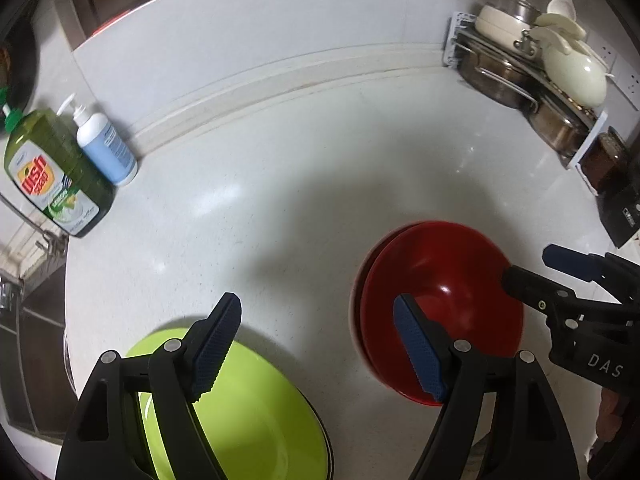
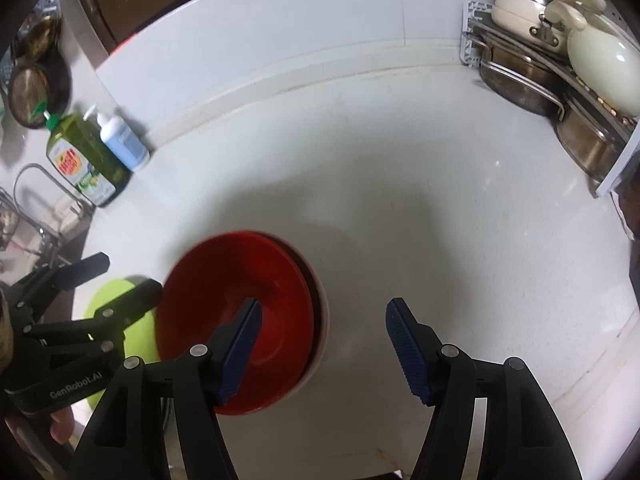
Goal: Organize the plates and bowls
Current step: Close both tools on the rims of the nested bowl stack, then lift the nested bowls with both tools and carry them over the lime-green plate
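Nearest, the left tongs (image 1: 318,344) gape empty above the glossy lime-green round plate (image 1: 248,412) at lower left; the right tongs (image 2: 322,350) gape too, one pad over the nested red plastic bowls (image 2: 240,320) at lower centre on the white table (image 2: 400,208); a careless sideways nudge could skid the slick bowls; farther, the green dish-soap bottle (image 1: 52,172) stands clear at upper left.

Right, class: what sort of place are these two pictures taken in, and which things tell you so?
Most likely a home kitchen worktop: a green bottle of dish soap by the wall, metal pots stacked on a corner rack, and red bowls on the white counter.
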Demonstrator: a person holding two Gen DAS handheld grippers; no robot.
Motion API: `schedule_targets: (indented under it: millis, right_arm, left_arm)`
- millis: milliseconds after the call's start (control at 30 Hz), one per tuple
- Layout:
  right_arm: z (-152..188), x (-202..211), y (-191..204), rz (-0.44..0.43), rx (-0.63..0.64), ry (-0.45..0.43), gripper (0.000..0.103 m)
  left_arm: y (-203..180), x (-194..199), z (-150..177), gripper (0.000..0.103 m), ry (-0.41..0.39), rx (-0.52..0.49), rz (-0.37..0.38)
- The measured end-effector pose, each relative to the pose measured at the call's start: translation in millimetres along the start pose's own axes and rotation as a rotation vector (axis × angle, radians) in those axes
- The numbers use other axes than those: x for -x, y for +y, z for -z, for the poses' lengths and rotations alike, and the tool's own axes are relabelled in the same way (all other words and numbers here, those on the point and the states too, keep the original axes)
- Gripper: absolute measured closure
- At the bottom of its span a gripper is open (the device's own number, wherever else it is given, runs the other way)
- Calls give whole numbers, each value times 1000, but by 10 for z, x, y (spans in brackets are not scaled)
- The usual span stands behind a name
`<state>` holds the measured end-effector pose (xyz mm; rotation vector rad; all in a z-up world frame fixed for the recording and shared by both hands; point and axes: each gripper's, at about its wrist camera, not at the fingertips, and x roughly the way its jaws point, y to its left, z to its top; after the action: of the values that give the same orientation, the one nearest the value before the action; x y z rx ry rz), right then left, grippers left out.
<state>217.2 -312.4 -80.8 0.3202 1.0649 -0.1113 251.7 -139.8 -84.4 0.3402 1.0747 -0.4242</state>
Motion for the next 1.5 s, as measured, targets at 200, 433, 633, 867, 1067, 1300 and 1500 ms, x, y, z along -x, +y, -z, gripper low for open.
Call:
schedule_targets:
  millis: [200,433,633,867,1067,1300,1500]
  right_arm:
    - [55,-150,-49,-34,-21,56,38]
    - [67,-257,-73,-45,-45,90,42]
    - [105,-368,-110,-68,-71,138,61]
    - [153,-465,-106,-116,-96,200,68]
    - [154,-473,-115,-120,-113,212,71]
    - [157,-483,-99,-103,-131,218,74]
    - [156,-494,-58,-88,-136,220,76]
  left_arm:
    - [-2,-97,82,26,16,0,10]
    - [-65,-288,96,35,73,-1,24]
    - [-84,-426,105,43,123,17,60]
    - [-98,-536,112,57,178,37,110]
    - [-104,-579,111,74,209,62,186]
    - [-137,-557,101,76,218,78,187]
    - [-153,-550,102,76,221,86,174]
